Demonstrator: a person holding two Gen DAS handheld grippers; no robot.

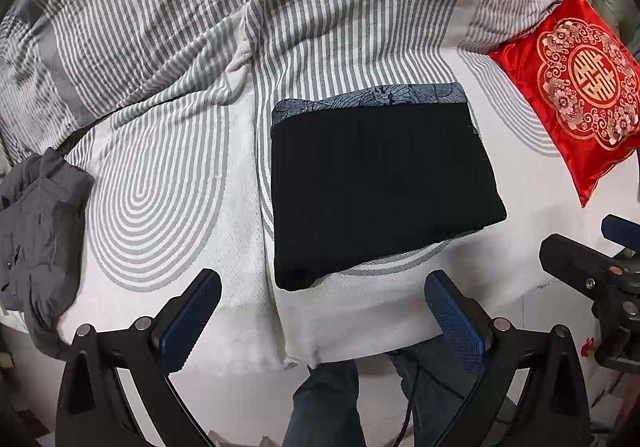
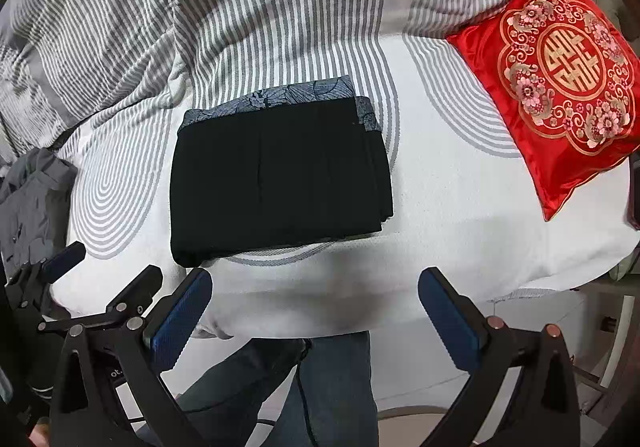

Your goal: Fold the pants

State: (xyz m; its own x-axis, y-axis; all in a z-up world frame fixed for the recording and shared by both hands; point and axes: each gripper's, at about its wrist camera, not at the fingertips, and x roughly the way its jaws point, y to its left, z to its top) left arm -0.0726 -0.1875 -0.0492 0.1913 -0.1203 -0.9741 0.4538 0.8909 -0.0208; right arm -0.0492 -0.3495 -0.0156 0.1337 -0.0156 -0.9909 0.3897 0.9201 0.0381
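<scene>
From the left wrist view, I see the pants (image 1: 380,187) lying as a flat black rectangle on the bed (image 1: 520,231), near its front edge, with a patterned blue-grey band along the far side. My left tool (image 1: 320,319) hangs wide apart and empty, short of the near edge of the cloth. I judge the fabric soft, light and limp, several layers thick; it should sag if lifted by one corner, so I would take hold at the two near corners or along the thick near edge. A grey garment (image 1: 40,231) lies crumpled well to the left, and a red cushion (image 1: 576,95) well to the right. The right tool (image 1: 588,267) shows at the right margin.

From the right wrist view, my right tool (image 2: 316,307) is also spread wide, holding nothing, hovering just off the bed's front edge. The stack's right side shows stepped layer edges, which could slip apart if dragged. Bare sheet lies between pants and cushion, giving room to move rightward; the rumpled striped duvet (image 2: 260,7) crowds the far side.
</scene>
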